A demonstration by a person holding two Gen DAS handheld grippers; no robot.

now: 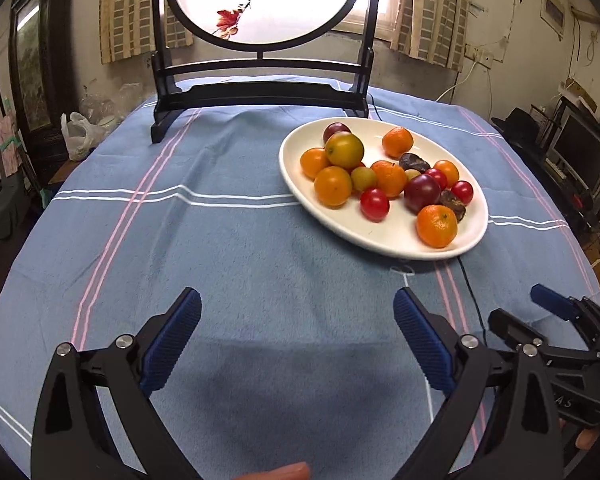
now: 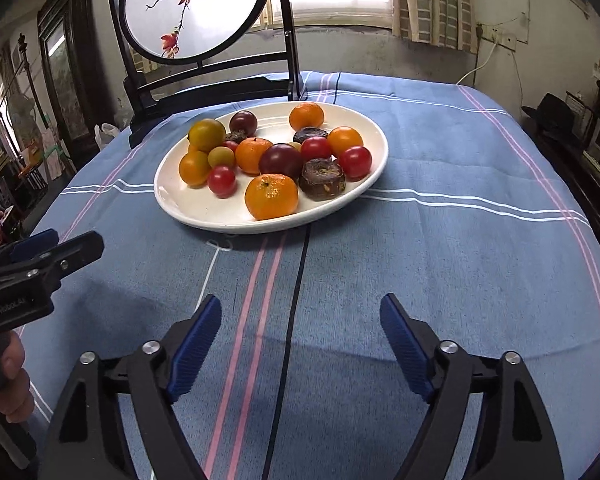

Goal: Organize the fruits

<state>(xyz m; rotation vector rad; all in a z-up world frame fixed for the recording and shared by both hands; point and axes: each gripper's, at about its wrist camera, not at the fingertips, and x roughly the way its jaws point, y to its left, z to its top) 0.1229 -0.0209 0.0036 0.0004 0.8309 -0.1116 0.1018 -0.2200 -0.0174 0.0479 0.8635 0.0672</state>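
Observation:
A white oval plate (image 1: 380, 236) (image 2: 188, 212) on the blue cloth holds mixed fruit: several oranges (image 1: 436, 225) (image 2: 271, 196), red cherry tomatoes (image 1: 374, 204) (image 2: 221, 180), dark plums (image 1: 421, 193) (image 2: 280, 160), a yellow-green tomato (image 1: 344, 149) (image 2: 206, 134) and dark dried fruits (image 2: 323, 178). My left gripper (image 1: 298, 312) is open and empty above the cloth, short of the plate and to its left. My right gripper (image 2: 300, 320) is open and empty, in front of the plate. Each gripper also shows at the edge of the other's view (image 1: 556, 308) (image 2: 52, 248).
A black-framed round painted screen (image 1: 260, 92) (image 2: 204, 60) stands at the back of the table. A black cable (image 2: 296, 300) runs from under the plate toward me. A white plastic bag (image 1: 78, 136) sits beyond the table's left edge. Shelves stand at the right.

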